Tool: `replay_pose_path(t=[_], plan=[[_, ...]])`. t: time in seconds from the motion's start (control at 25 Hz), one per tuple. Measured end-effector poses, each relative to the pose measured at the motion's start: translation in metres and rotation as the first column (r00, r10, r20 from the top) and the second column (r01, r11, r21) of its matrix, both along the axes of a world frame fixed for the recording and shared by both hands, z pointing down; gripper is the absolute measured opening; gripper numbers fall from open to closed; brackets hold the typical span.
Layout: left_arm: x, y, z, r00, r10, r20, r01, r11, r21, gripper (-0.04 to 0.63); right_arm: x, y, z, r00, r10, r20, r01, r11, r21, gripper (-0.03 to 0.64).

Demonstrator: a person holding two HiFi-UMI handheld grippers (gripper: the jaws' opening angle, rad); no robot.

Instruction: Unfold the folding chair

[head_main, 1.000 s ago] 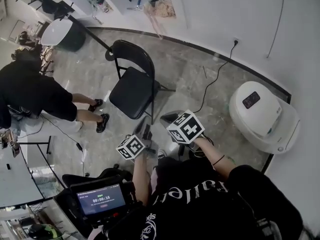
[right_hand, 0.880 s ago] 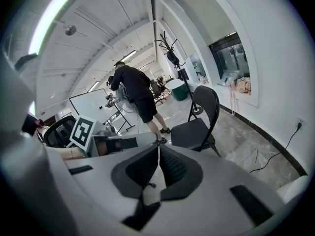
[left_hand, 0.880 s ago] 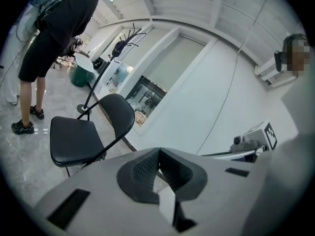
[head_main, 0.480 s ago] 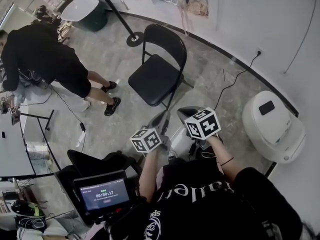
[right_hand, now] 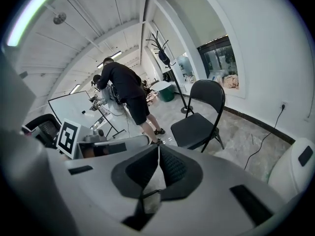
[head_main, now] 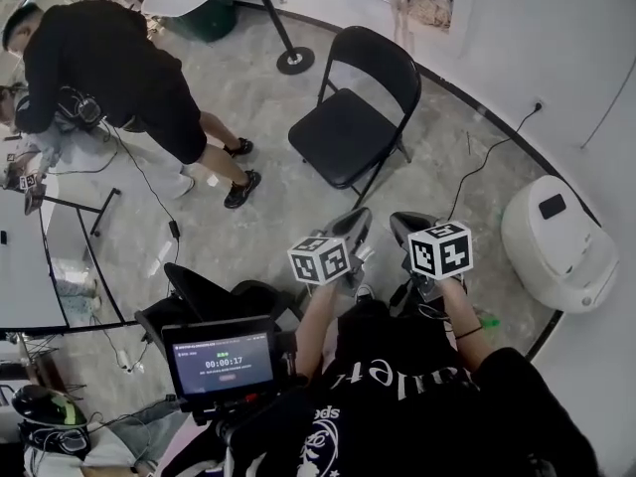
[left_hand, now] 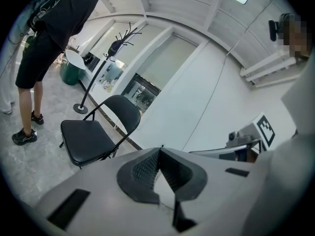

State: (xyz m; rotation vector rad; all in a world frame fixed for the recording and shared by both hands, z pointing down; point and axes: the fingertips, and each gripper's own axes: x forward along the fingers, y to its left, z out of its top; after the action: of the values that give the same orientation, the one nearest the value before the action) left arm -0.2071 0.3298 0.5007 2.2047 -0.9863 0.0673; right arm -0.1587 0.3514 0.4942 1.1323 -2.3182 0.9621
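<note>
Holding both grippers shut and empty, a clear stretch of floor short of the opened chair

Folding chair (head_main: 346, 135) stands unfolded on the grey floor (head_main: 283, 202), seat flat, backrest toward the floor's far edge where dark skirting runs under the white wall; bare floor lies open between it and the grippers; round stand base (head_main: 295, 61) sits just beyond the chair's back corner; a person in black (head_main: 109, 63) bends over at the floor's left side, well apart from the chair; white appliance (head_main: 556, 241) fills the right edge against the wall; left gripper (head_main: 354, 225) and right gripper (head_main: 402, 227) hang side by side, near each other, both aimed at the chair and tipped a little downward; left jaws pressed together, nothing in them; right jaws tip to tip too, nothing caught between; both forearms tucked in close to the body.
</note>
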Motion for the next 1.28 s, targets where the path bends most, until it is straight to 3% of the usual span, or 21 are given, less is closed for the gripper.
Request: replay_pose_path(t=[0.2, 0.4, 0.8, 1.28], plan=[[-0.017, 0.005, -0.003, 0.999, 0.052, -0.011, -0.053, 0.999, -0.011, 0.003, -0.025, 0.011, -0.008, 0.999, 0.031, -0.018, -0.031, 1.0, -0.003, 0.023], [0.005, 0.009, -0.007, 0.998, 0.062, -0.013, -0.062, 0.998, 0.003, 0.003, -0.011, 0.013, -0.009, 1.0, 0.009, -0.019, -0.008, 1.0, 0.008, 0.023], [0.036, 0.029, -0.032, 0.999, -0.036, -0.022, 0.037, 0.999, 0.034, 0.003, 0.02, 0.03, -0.026, 0.995, -0.103, -0.014, 0.104, 0.994, 0.03, 0.023], [0.037, 0.038, -0.045, 0.995, -0.094, -0.027, 0.094, 0.995, 0.026, 0.003, 0.026, 0.033, -0.04, 0.991, -0.132, 0.0, 0.132, 0.991, 0.029, 0.023]])
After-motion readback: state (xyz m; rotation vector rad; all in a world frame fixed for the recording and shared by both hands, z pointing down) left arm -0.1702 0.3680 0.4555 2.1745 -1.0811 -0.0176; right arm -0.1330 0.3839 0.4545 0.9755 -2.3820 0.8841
